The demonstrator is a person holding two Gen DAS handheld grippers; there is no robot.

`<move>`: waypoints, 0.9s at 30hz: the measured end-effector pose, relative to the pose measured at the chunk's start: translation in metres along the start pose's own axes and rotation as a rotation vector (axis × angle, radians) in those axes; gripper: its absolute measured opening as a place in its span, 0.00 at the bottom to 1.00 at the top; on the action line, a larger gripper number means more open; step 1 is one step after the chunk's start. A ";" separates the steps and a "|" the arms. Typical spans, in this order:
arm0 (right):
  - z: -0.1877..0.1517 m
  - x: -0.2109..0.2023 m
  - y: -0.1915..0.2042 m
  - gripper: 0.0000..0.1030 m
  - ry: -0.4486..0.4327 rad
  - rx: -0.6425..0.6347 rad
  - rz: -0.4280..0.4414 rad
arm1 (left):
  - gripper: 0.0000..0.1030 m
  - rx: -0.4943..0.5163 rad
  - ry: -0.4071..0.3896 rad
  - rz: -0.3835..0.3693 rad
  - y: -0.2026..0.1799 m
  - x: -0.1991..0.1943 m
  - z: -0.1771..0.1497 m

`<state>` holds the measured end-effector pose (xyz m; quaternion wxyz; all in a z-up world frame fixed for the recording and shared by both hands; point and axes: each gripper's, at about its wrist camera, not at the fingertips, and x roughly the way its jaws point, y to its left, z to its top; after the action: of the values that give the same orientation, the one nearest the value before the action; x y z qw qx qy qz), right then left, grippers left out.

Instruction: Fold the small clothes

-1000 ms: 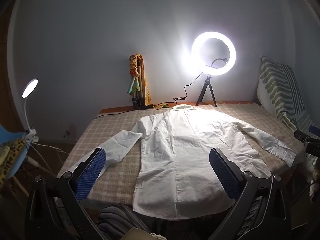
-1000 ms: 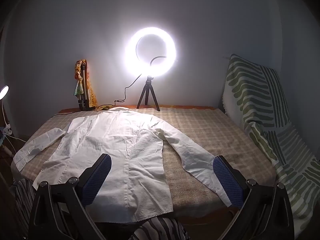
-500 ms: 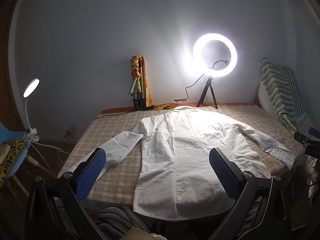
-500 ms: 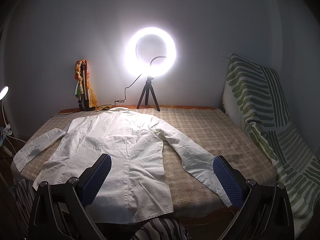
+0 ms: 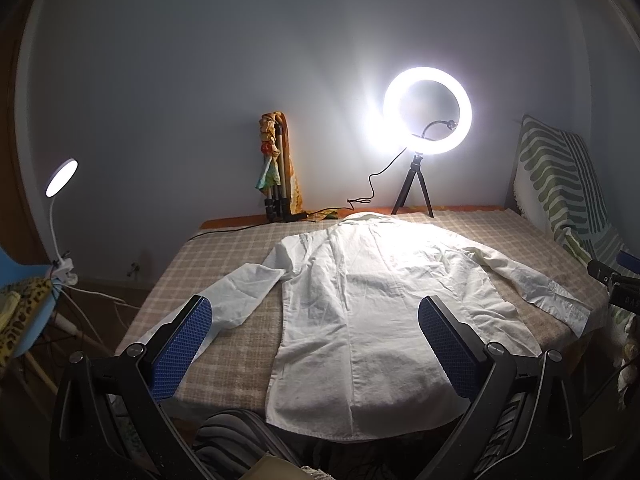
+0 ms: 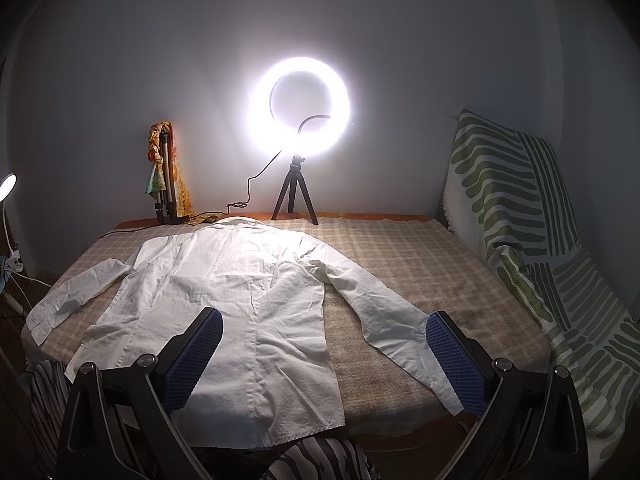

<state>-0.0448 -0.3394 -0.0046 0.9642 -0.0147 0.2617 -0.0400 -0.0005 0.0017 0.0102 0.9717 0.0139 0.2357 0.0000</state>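
A white long-sleeved shirt (image 5: pixel 380 312) lies flat, back up, on the checked tablecloth (image 5: pixel 224 264), collar toward the wall, both sleeves spread out, hem at the near edge. It also shows in the right wrist view (image 6: pixel 240 292). My left gripper (image 5: pixel 316 344) is open and empty, held above the near edge over the shirt's left half. My right gripper (image 6: pixel 324 352) is open and empty above the near edge, between the shirt's body and its right sleeve (image 6: pixel 388 312).
A lit ring light on a tripod (image 5: pixel 428 116) and a folded tripod with a scarf (image 5: pixel 276 172) stand at the far edge. A striped green-and-white cloth (image 6: pixel 520 216) covers a chair on the right. A clip lamp (image 5: pixel 60 184) stands left.
Both views have barely shifted; the left gripper has drifted slightly, and the shirt has not moved.
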 end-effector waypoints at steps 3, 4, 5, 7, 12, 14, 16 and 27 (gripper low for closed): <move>0.000 -0.001 0.000 1.00 0.000 -0.003 -0.003 | 1.00 0.000 -0.001 0.002 0.001 0.000 0.000; 0.000 0.000 -0.001 1.00 -0.001 -0.001 -0.002 | 1.00 0.001 -0.003 0.002 0.001 -0.001 0.000; 0.000 -0.001 -0.001 1.00 -0.002 -0.001 -0.002 | 1.00 0.001 -0.003 0.002 0.001 -0.001 0.000; 0.000 0.000 0.000 1.00 -0.001 -0.001 -0.002 | 1.00 0.002 -0.004 0.001 0.000 -0.001 0.000; 0.000 0.000 0.000 1.00 -0.001 0.000 -0.003 | 1.00 0.004 -0.004 0.001 0.000 -0.001 0.000; 0.000 0.000 0.000 1.00 0.001 -0.001 -0.002 | 1.00 0.004 -0.004 0.002 0.000 -0.001 0.000; 0.000 0.000 0.001 1.00 -0.001 -0.002 -0.004 | 1.00 0.004 -0.004 0.002 0.000 -0.001 0.000; 0.000 0.001 0.002 1.00 0.003 -0.001 -0.004 | 1.00 0.005 -0.002 0.002 0.000 0.000 -0.001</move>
<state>-0.0437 -0.3377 -0.0056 0.9638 -0.0157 0.2629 -0.0417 -0.0008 0.0016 0.0093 0.9720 0.0167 0.2345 0.0003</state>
